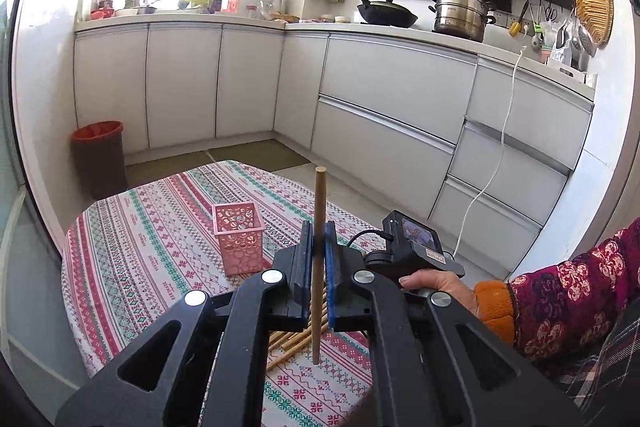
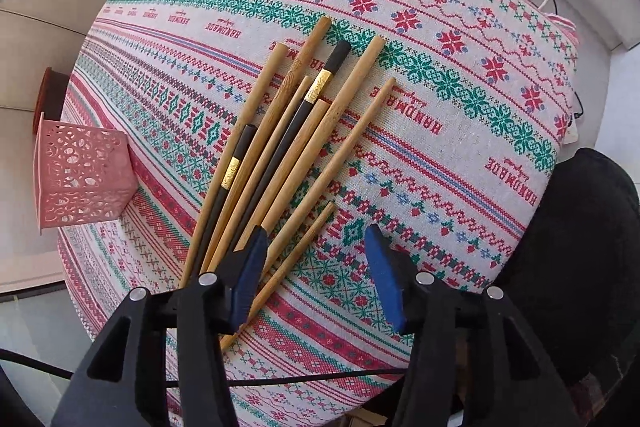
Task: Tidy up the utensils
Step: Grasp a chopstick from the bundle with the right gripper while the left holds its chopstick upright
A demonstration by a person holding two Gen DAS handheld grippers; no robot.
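My left gripper [image 1: 319, 263] is shut on a wooden chopstick [image 1: 319, 199] that stands upright between its blue pads, above the table. The pink perforated holder [image 1: 238, 243] stands empty on the tablecloth, ahead and left of it. In the right wrist view, several wooden and two black chopsticks [image 2: 280, 147] lie fanned out on the cloth. My right gripper [image 2: 316, 243] is open just above their near ends, with one thin wooden chopstick [image 2: 296, 259] lying between its fingers. The pink holder [image 2: 80, 175] is at the far left there.
A small round table with a patterned cloth [image 2: 440, 107] carries everything. The right gripper's body and the hand holding it [image 1: 416, 255] are just right of my left gripper. A red bin [image 1: 100, 155] and white kitchen cabinets [image 1: 380, 107] are beyond the table.
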